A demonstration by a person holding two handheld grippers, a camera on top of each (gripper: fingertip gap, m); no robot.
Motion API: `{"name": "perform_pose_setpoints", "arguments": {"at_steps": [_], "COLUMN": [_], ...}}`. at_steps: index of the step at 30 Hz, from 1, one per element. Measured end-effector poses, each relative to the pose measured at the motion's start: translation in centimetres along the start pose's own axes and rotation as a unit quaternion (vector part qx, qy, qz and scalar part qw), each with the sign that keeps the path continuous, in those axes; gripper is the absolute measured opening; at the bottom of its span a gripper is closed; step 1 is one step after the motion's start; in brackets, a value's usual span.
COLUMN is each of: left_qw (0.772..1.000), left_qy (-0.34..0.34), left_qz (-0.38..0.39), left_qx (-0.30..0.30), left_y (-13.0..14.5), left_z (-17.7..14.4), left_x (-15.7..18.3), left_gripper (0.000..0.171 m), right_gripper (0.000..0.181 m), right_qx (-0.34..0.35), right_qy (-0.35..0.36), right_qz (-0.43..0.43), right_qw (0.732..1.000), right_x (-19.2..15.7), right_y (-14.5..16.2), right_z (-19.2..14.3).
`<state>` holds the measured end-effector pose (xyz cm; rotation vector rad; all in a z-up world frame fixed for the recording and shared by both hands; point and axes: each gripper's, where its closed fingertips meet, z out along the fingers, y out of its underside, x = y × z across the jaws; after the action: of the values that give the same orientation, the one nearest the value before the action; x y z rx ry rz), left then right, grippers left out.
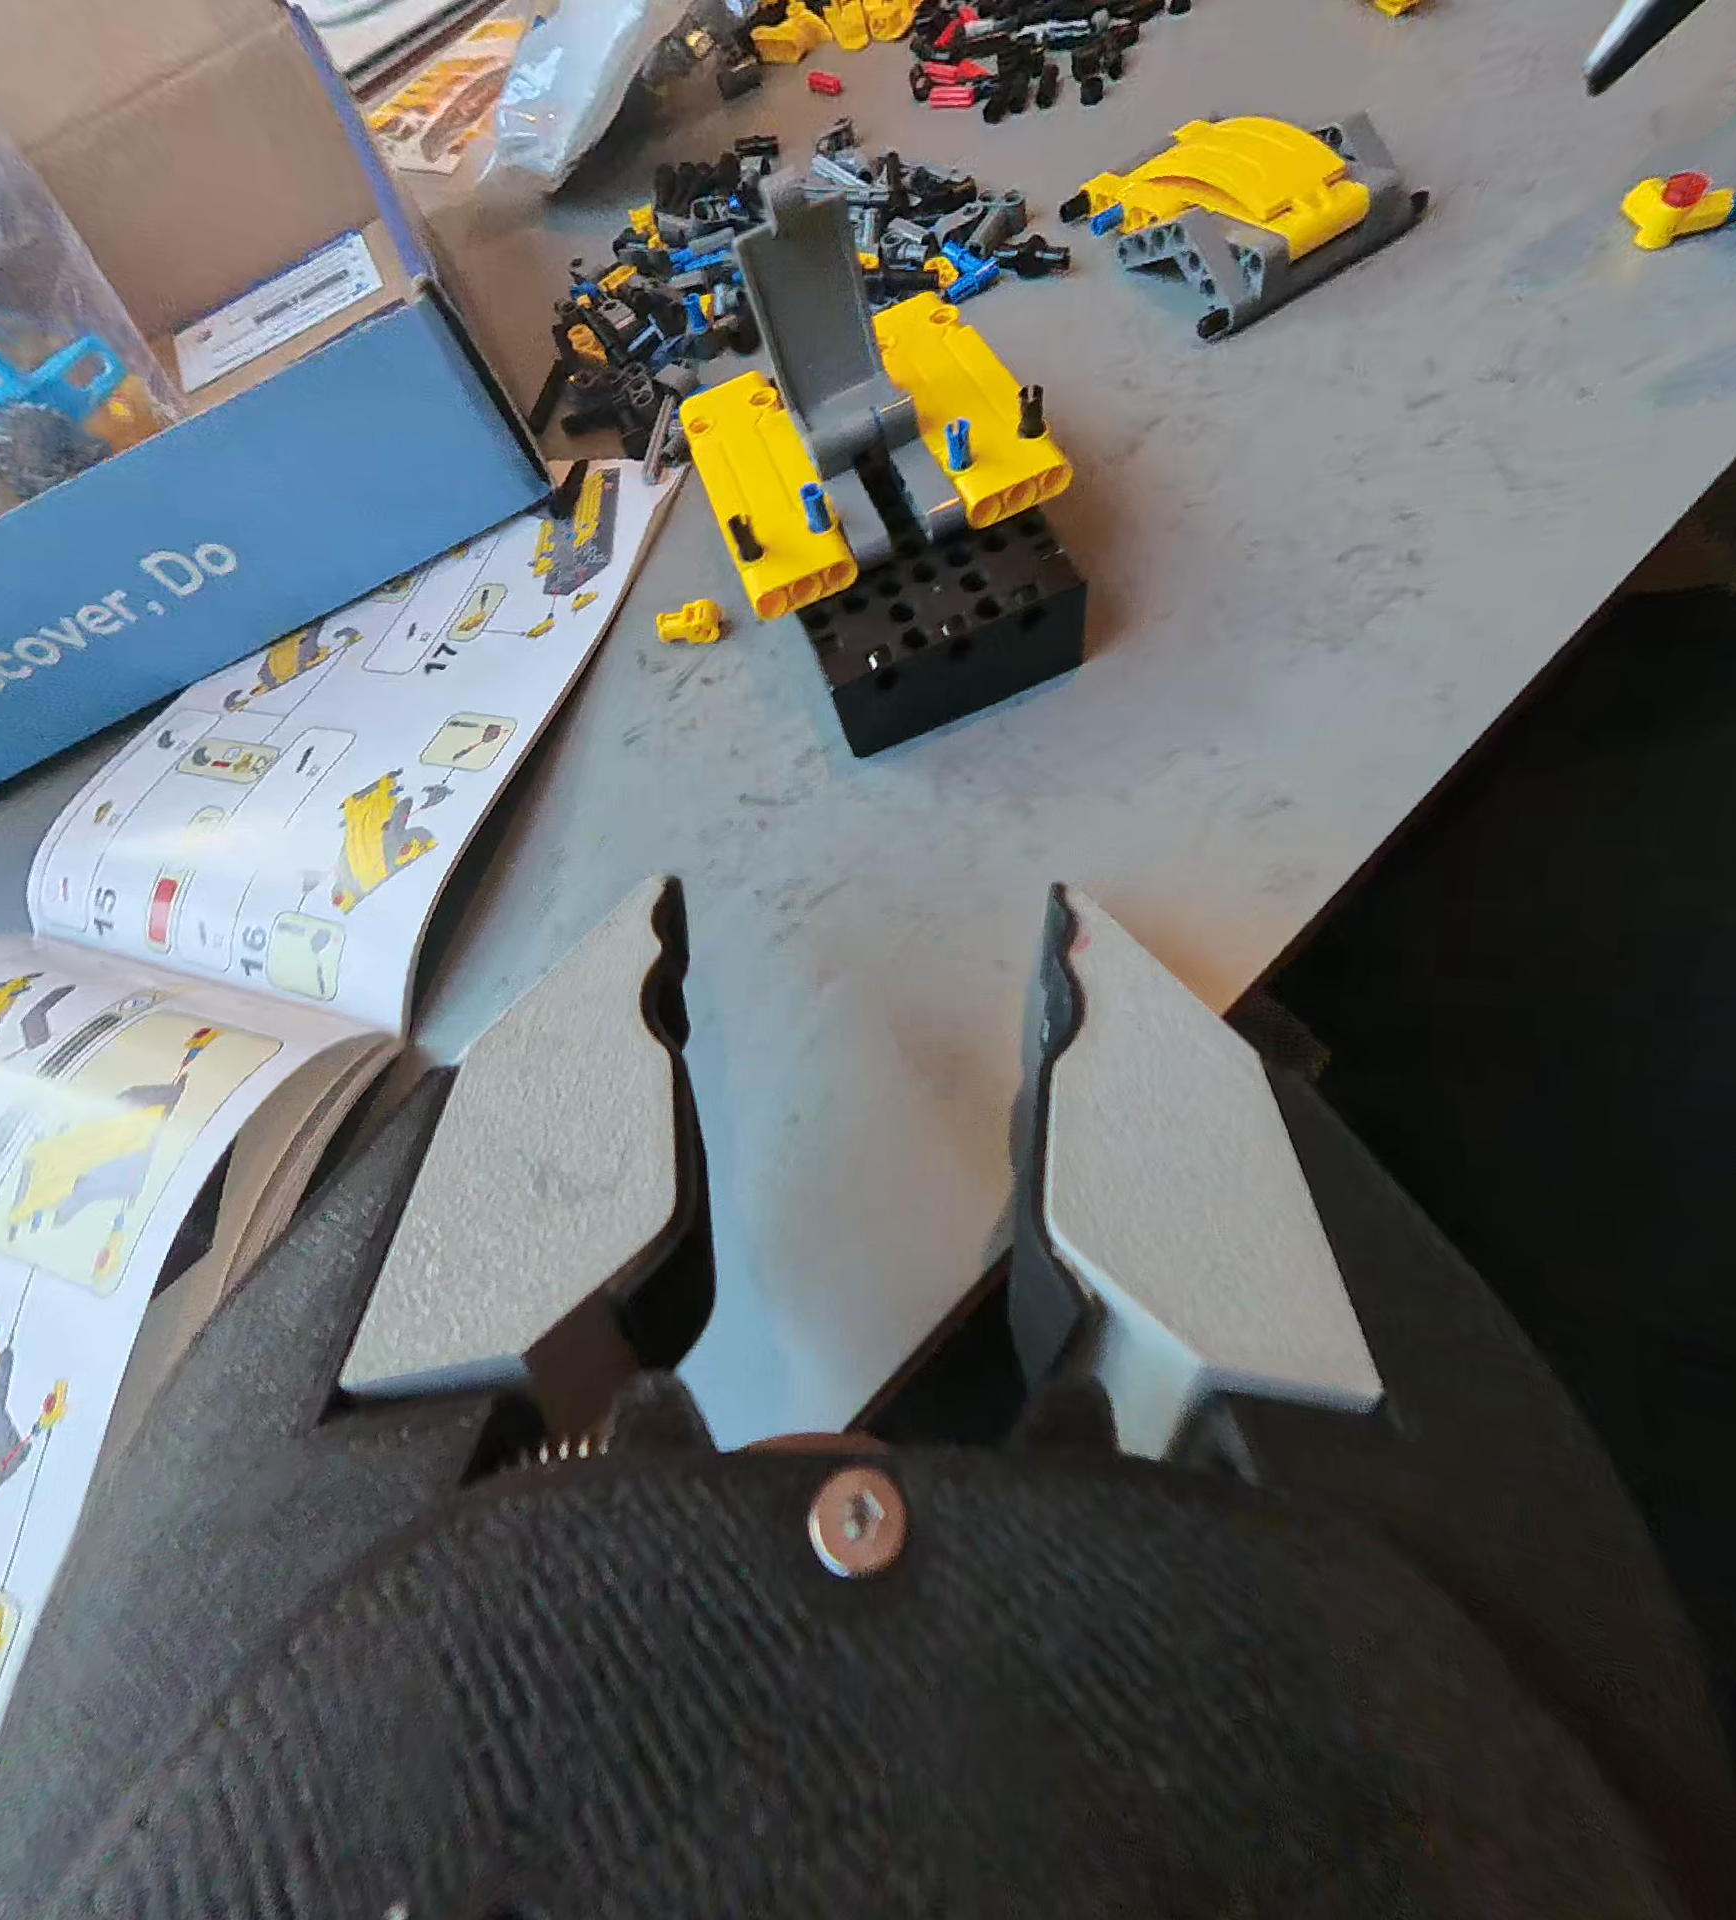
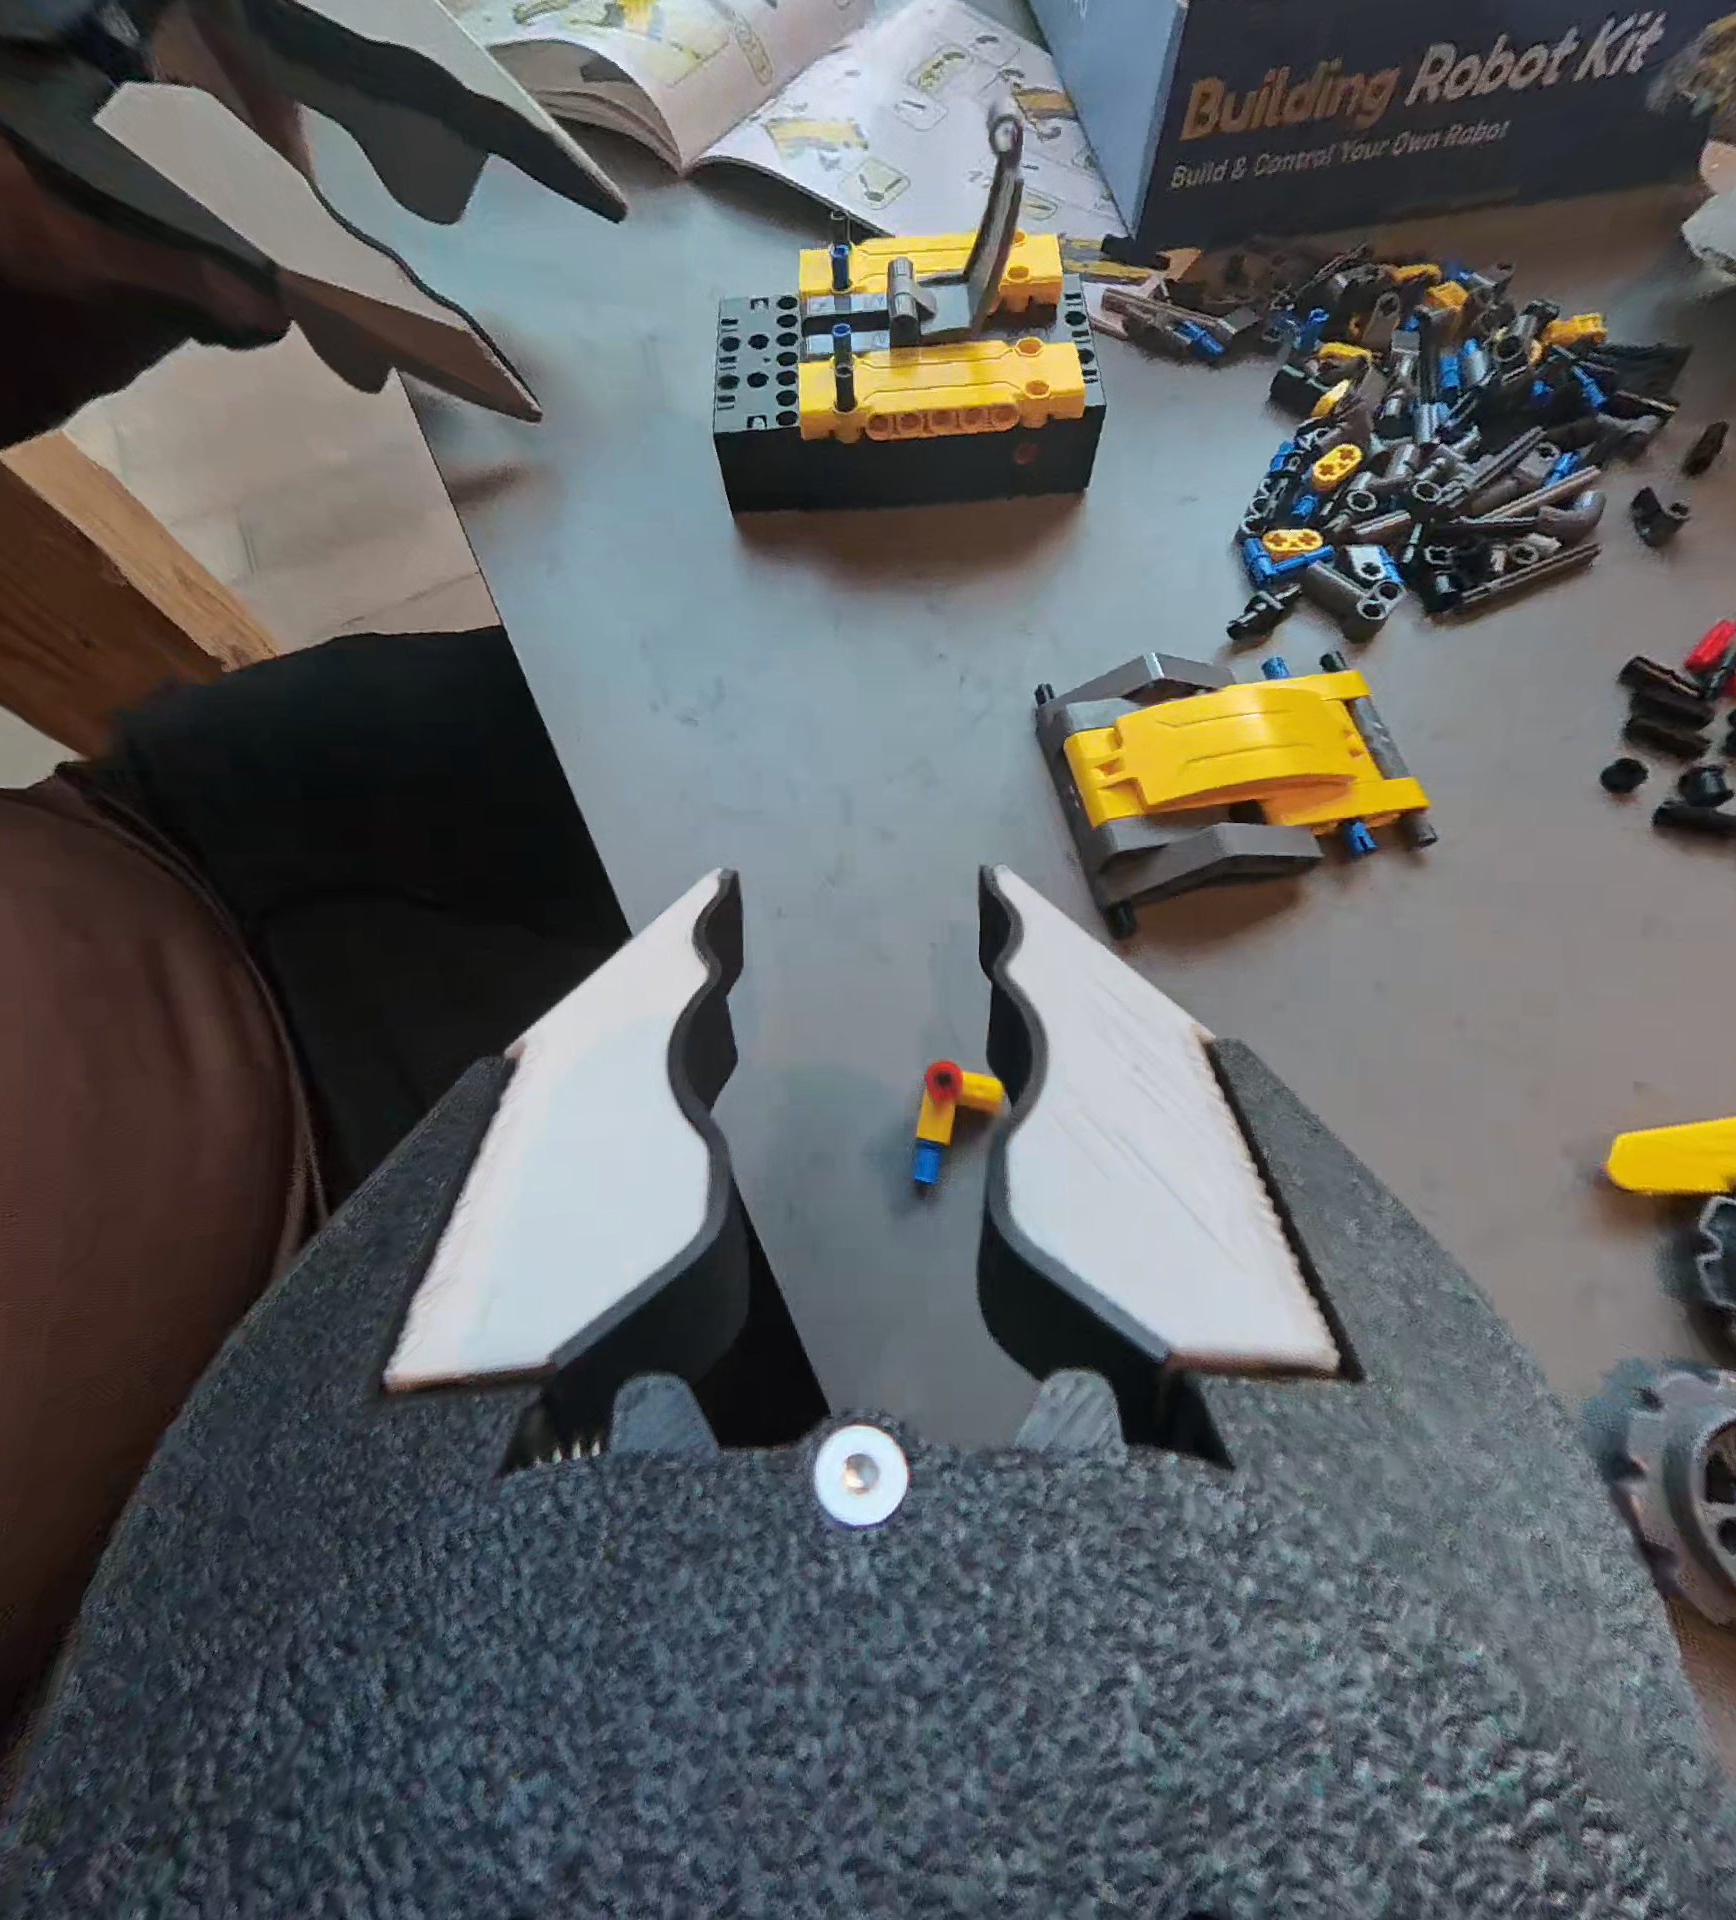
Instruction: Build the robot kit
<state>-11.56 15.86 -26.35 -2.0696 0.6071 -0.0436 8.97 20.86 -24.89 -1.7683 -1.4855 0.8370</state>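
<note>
1. Right gripper (image 2: 859,997) is hanging over the grey table (image 2: 843,675), jaws spread, pinching nothing; a small yellow elbow piece (image 2: 952,1117) with red and blue pins is lying between its fingers, close to the right one.
2. That piece is looking light, rigid, slick plastic; likely best pinched across the yellow body, not the pins.
3. Left gripper (image 1: 864,940) is sitting spread and empty near the table edge, beside the open instruction booklet (image 1: 251,883).
4. Black block with yellow beams (image 1: 905,540) is standing ahead of it.

An instruction booklet (image 1: 251,831) lies open beside a blue box (image 1: 220,540).
</note>
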Motion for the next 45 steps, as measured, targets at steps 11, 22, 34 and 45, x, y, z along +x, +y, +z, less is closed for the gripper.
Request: {"name": "perform_pose_setpoints", "arguments": {"at_steps": [11, 22, 34, 45], "left_qw": [0.996, 0.988, 0.989, 0.989], "left_qy": [0.011, 0.0, 0.006, 0.003], "left_qz": [0.033, 0.095, 0.091, 0.095], "left_qx": [0.087, 0.122, 0.116, 0.113], "left_y": [0.6, 0.4, 0.4, 0.4], "left_z": [-0.1, -0.8, -0.6, -0.5], "left_x": [0.3, 0.9, 1.0, 0.9], "left_gripper": [0.066, 0.059, 0.059, 0.054], "right_gripper": [0.046, 0.06, 0.059, 0.054], "right_qx": [-0.039, -0.087, -0.191, -0.189], "right_qy": [0.072, 0.105, 0.04, 0.017], "right_qz": [-0.01, -0.02, -0.08, -0.116], "right_qw": [0.997, 0.99, 0.978, 0.975], "right_x": [1.8, 6.0, 6.4, 2.4], "right_y": [-2.1, -4.1, -0.9, 0.4], "right_z": [2.4, 4.4, 5.9, 4.3]}}
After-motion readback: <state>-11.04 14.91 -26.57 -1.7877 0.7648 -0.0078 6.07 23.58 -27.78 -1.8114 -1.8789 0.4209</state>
